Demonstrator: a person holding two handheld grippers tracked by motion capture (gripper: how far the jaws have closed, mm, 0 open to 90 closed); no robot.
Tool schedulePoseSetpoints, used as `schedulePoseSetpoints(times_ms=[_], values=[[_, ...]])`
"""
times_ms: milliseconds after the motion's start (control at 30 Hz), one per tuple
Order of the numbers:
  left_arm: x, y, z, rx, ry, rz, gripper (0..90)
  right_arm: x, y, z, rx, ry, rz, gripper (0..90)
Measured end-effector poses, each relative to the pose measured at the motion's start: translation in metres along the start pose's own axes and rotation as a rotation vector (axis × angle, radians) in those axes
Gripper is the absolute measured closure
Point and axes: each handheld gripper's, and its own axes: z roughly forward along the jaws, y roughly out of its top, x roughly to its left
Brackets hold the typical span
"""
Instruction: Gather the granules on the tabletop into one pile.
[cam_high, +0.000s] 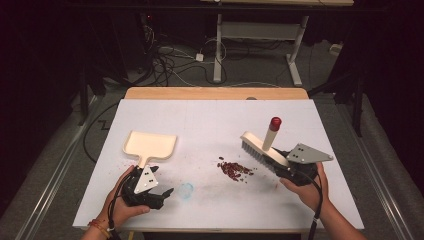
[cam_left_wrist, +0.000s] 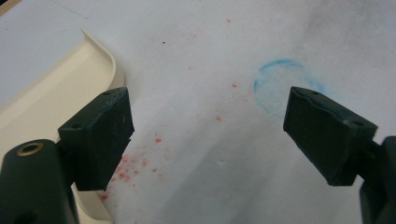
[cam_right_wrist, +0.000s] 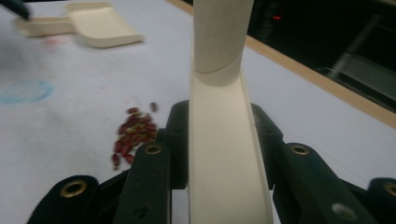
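dustpan (cam_high: 150, 145): cream, flat on the table's left, handle pointing at the left gripper
left gripper (cam_high: 161, 195): jaws wide, nothing in them, just behind the handle
beans (cam_high: 234, 169): little red pile mid-table, just left of the bristles
brush (cam_high: 261, 149): clamped in the right gripper (cam_high: 286, 167)

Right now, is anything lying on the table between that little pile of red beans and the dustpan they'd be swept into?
Nothing solid. Between the red beans and the dustpan there is bare white table, with a flat blue ring mark lower down, off that line.

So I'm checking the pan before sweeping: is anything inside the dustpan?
The dustpan looks bare inside in the high view. The left tool hides its near edge in the left gripper view.
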Motion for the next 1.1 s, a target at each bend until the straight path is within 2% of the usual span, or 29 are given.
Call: schedulePoseSetpoints(times_ms=[67, 100, 133, 233, 300, 367, 400, 467, 500, 567, 667, 733, 833, 933, 1000, 1100], values=[[0.0, 0.0, 0.0, 0.004, 0.0, 0.0, 15.3, -0.002, -0.005, -0.005, 0.001, -0.069, 0.099, 67.3], [0.0, 0.0, 0.001, 0.005, 0.0, 0.002, 15.3, -0.001, -0.012, -0.007, 0.022, -0.122, 0.158, 67.4], [-0.001, 0.0, 0.001, 0.006, 0.0, 0.003, 15.3, -0.001, -0.012, -0.007, 0.022, -0.122, 0.158, 67.4], [-0.002, 0.001, 0.001, 0.002, 0.002, 0.006, 15.4, 0.003, -0.022, -0.003, 0.075, -0.199, 0.174, 67.4], [-0.002, 0.001, 0.0, 0.001, 0.004, 0.012, 15.4, 0.005, -0.027, 0.003, 0.123, -0.21, 0.17, 67.4], [-0.002, 0.001, 0.0, -0.002, 0.004, 0.011, 15.4, 0.007, -0.03, 0.007, 0.132, -0.237, 0.193, 67.4], [-0.002, 0.001, 0.0, -0.003, 0.005, 0.009, 15.4, 0.009, -0.031, 0.009, 0.126, -0.241, 0.196, 67.5], [-0.002, 0.001, 0.0, -0.001, 0.004, 0.009, 15.4, 0.016, -0.027, 0.012, 0.136, -0.242, 0.17, 67.5], [-0.001, 0.001, 0.0, -0.003, 0.009, 0.017, 15.4, 0.021, -0.025, 0.014, 0.142, -0.233, 0.164, 67.5], [-0.002, 0.001, 0.001, 0.002, 0.006, 0.011, 15.4, 0.032, -0.022, 0.021, 0.152, -0.245, 0.124, 67.4], [-0.002, 0.002, 0.001, 0.003, 0.012, 0.023, 15.4, 0.046, -0.016, 0.032, 0.15, -0.248, 0.107, 67.4], [-0.002, 0.001, 0.001, -0.001, 0.014, 0.019, 15.4, 0.053, -0.012, 0.039, 0.143, -0.246, 0.111, 67.4], [-0.002, 0.001, 0.002, 0.006, 0.018, 0.019, 15.4, 0.064, -0.007, 0.048, 0.125, -0.247, 0.152, 67.4], [-0.002, 0.001, 0.002, 0.007, 0.018, 0.02, 15.8, 0.073, -0.003, 0.055, 0.11, -0.259, 0.161, 67.4], [-0.002, 0.001, 0.002, 0.004, 0.018, 0.019, 15.8, 0.076, 0.0, 0.059, 0.1, -0.252, 0.187, 67.4], [-0.002, 0.001, 0.001, 0.003, 0.017, 0.018, 15.8, 0.081, 0.005, 0.063, 0.096, -0.232, 0.185, 67.5]])
